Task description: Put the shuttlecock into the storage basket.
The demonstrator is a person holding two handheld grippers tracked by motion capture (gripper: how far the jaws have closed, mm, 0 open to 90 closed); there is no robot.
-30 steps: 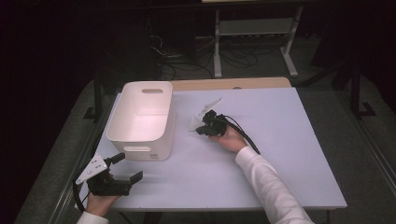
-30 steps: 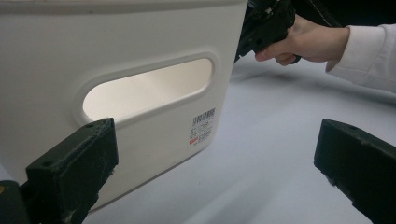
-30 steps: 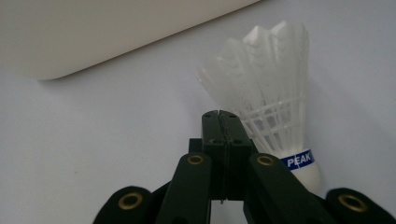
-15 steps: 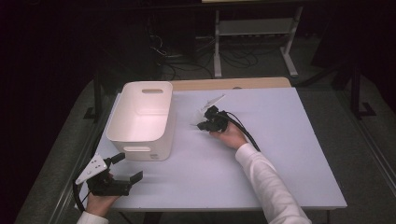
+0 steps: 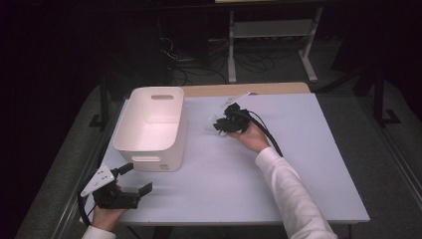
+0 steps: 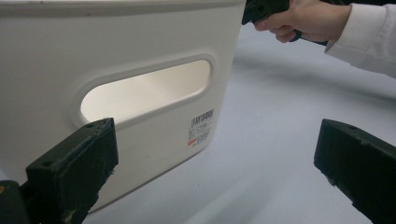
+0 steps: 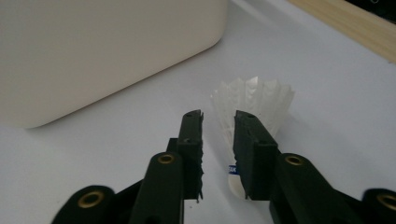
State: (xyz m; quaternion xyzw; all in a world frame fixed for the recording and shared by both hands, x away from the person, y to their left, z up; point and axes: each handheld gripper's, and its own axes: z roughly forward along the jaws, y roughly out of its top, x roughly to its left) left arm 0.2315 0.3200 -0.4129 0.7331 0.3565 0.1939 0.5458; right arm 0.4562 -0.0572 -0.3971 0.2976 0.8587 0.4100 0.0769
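- Overhead, we see a white bin standing on the pale desk, and we place everything else from it.
- Our right gripper lies just to the right of the bin, held in the right hand with a white sleeve behind it.
- Along that gripper we see its jaws nearly closed, with a narrow gap between them, around a white shuttlecock that lies on the desk close to the bin's side wall; we cannot tell whether the jaws touch it.
- Our left gripper sits just before the bin's near end, at the desk's front edge, in the left hand.
- Its jaws stand wide apart, holding nothing, and face the bin's handle slot and a small printed label.
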